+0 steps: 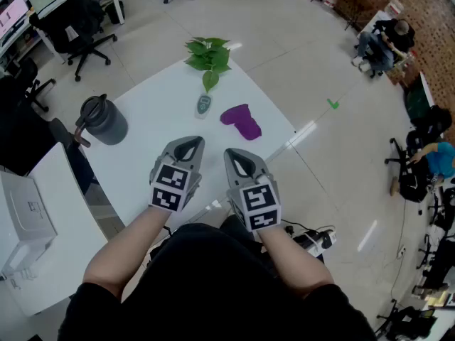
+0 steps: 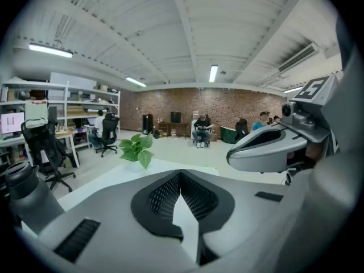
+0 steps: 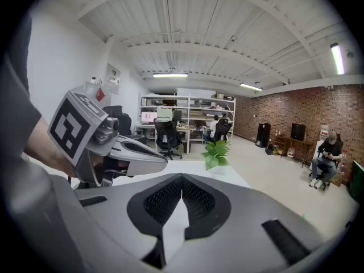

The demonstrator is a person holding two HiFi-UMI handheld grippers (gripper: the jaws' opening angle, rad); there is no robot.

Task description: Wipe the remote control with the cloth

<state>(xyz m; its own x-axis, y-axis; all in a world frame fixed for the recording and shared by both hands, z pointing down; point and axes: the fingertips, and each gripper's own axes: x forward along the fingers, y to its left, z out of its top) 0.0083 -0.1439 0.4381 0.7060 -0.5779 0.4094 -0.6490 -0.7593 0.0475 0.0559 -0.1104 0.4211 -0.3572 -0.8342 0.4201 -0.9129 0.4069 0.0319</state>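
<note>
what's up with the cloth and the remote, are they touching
Apart. The head view shows a strip of bare white table between the purple cloth and the remote control on its left.

A small grey-green remote control (image 1: 204,106) lies flat on the white table, a crumpled purple cloth (image 1: 242,120) just beside it.

Near strip: bare worktop (image 1: 142,158) ahead of the left gripper (image 1: 189,142) and right gripper (image 1: 238,155), which sit side by side with jaws closed.
Middle: remote control (image 1: 204,105) and cloth (image 1: 242,121) lie near each other, with a narrow bare gap between them.
Far corner: plant (image 1: 208,55) stands just behind the remote control, its lowest leaf close to the remote's far end.
Left side: jug (image 1: 103,119) stands upright, well apart from the remote control, with wide bare worktop between.
Right side: cloth lies near the worktop edge.
</note>
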